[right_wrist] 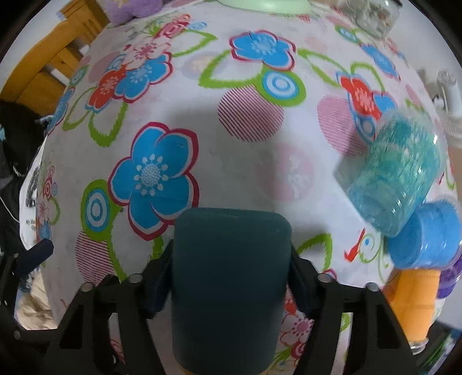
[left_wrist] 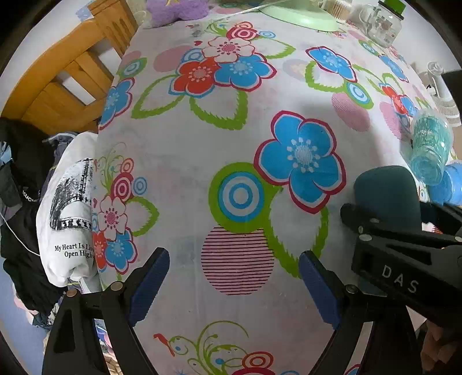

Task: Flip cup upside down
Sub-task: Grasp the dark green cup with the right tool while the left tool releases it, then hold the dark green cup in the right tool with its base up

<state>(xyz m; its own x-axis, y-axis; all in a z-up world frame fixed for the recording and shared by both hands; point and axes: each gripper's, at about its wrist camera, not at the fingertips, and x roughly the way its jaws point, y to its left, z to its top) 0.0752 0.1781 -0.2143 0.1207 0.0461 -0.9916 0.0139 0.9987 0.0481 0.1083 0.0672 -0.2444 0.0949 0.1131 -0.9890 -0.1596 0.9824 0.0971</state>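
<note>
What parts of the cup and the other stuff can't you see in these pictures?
- dark teal cup: its opening; right wrist view cuts its near end at the bottom edge, and in the left wrist view the right gripper covers its lower part.
- teal glitter jar: blurred in the right wrist view, so its contents are unclear.
- orange object: cut by the right wrist view's edge.
- glass jar: small, at the left wrist view's far edge.

The cup [right_wrist: 231, 285] is held between the fingers of the right gripper [right_wrist: 231, 291], above the near part of the table [right_wrist: 245, 161]; a jar [right_wrist: 395, 173] is seen to its right; the left gripper [left_wrist: 234, 282] is placed to its left.
</note>
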